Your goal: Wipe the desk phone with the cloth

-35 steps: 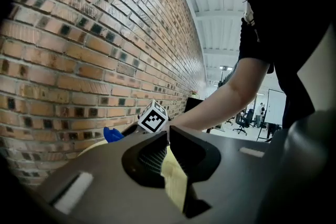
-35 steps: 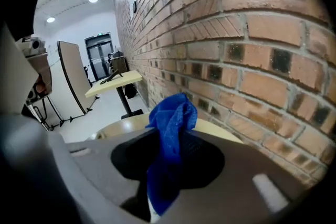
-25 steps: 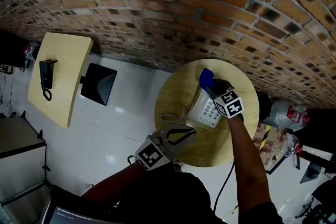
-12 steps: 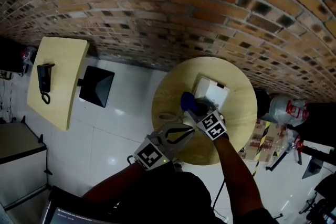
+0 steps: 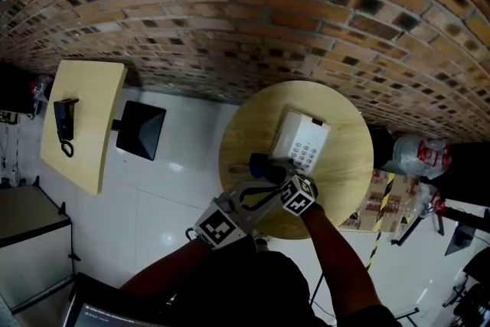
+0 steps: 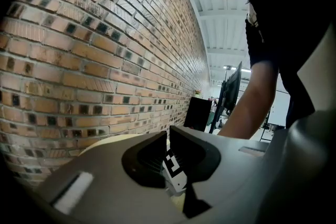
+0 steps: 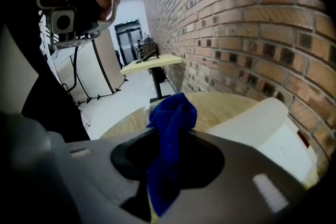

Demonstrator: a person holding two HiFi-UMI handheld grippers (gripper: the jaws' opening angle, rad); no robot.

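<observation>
The blue cloth (image 7: 170, 128) hung pinched between the jaws of the right gripper (image 7: 167, 165), left of centre in the right gripper view, bunched and limp. It looked soft and light, apt to fold over itself, so a hold on a thick bunch seemed sound. The white desk phone (image 5: 300, 143) sat on the round wooden table (image 5: 344, 188) at centre right of the head view, just up and right of the cloth. Its plastic shell looked stiff, smooth and fairly light, so it might slide under a firm push. The left gripper (image 6: 168, 136), jaws pressed together on nothing, hovered at the table's lower edge, close beside the right one and possibly crowding it. A second table (image 5: 92, 88) with a black phone (image 5: 64, 119) stood well apart at the left, below the brick wall (image 5: 306, 11).
</observation>
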